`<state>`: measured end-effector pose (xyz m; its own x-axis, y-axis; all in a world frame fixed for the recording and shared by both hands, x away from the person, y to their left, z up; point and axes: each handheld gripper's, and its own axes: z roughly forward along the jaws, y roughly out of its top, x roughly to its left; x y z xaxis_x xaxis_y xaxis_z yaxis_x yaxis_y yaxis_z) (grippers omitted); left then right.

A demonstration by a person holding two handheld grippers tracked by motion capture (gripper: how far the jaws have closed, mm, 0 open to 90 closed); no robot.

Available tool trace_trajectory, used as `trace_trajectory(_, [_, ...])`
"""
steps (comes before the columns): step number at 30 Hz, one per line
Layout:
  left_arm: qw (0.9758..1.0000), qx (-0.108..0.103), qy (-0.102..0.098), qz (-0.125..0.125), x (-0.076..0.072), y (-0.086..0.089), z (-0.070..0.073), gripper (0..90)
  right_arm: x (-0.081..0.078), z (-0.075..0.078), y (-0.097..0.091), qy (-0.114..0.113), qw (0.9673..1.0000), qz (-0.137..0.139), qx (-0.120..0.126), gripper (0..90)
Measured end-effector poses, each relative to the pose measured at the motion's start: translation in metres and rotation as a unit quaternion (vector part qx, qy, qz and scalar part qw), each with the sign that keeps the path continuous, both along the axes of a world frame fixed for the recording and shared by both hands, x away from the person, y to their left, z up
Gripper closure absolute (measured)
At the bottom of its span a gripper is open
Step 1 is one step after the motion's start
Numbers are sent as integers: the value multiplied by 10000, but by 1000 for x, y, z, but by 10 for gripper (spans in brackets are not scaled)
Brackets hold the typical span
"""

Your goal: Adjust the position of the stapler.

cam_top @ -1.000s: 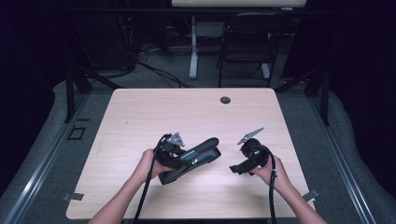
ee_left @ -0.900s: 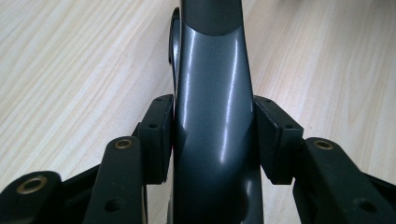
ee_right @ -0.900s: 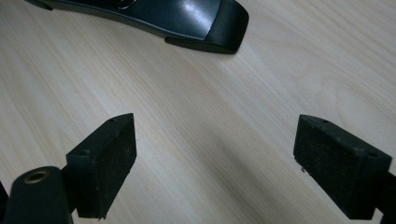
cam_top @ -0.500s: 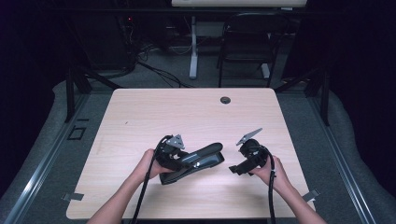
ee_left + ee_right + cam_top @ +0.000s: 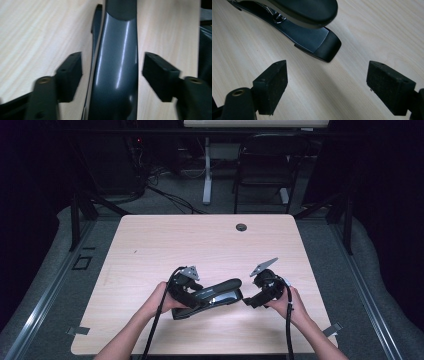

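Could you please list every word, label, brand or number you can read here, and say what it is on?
None can be read.
Stapler: plain dark top and base in both gripper views, no brand or label showing.
Left gripper and right gripper: bare black pads, no markings.
Table: plain wood grain, no text.

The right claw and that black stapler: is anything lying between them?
Nothing; in the right gripper view, only bare table separates the open right claw from the stapler.
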<state>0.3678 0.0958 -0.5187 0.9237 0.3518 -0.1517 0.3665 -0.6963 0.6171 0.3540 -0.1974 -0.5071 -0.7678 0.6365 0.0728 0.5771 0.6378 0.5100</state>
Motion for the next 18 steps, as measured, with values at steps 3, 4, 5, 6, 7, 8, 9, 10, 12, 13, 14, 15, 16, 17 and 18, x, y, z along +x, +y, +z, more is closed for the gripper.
trace_trajectory(3, [9999, -78, -53, 81, -3, 0, 5, 227, 0, 2, 4, 15, 10000, 62, 75, 167])
trace_trajectory(4, [9997, -97, -108, 200, -6, 2, 8, 199, 0, 2, 5, 16, 9999, 113, 76, 163])
trace_trajectory(5, [9997, -123, -59, 179, -7, 3, 8, 166, 0, 3, 6, 28, 9998, 152, 136, 157])
trace_trajectory(6, [9996, -42, -123, 239, -9, 4, 9, 150, -1, 3, 7, 31, 9997, 188, 138, 144])
trace_trajectory(7, [9994, -25, -147, 304, -11, 6, 9, 143, -1, 3, 8, 63, 9996, 215, 149, 144])
trace_trajectory(8, [9992, 28, -156, 368, -12, 8, 10, 124, 0, 3, 9, 47, 9996, 244, 154, 139])
trace_trajectory(9, [9991, 30, -126, 396, -12, 10, 10, 94, 0, 3, 10, 31, 9995, 256, 180, 127])
trace_trajectory(10, [9989, 13, -126, 454, -13, 13, 10, 55, 0, 3, 10, 17, 9992, 334, 233, 122])
trace_trajectory(12, [9983, 3, -125, 576, -14, 18, 11, 20, 0, 5, 12, -8, 9991, 346, 239, 121])
trace_trajectory(13, [9983, 3, -125, 576, -14, 18, 11, 5, 0, 5, 12, -8, 9991, 346, 239, 121])
trace_trajectory(14, [9979, -35, -118, 635, -15, 20, 12, 5, 1, 5, 12, 45, 9990, 375, 258, 109])
trace_trajectory(15, [9977, -59, -85, 675, -17, 22, 12, 7, 2, 5, 13, 60, 9989, 362, 275, 99])
trace_trajectory(16, [9977, -67, -73, 676, -20, 25, 11, 3, 4, 4, 14, 85, 9991, 332, 262, 97])
trace_trajectory(17, [9977, -41, -102, 674, -22, 27, 11, 3, 5, 4, 14, 72, 9991, 341, 243, 92])
trace_trajectory(18, [9975, -25, -43, 701, -27, 30, 9, 3, 6, 4, 15, 37, 9990, 348, 270, 92])
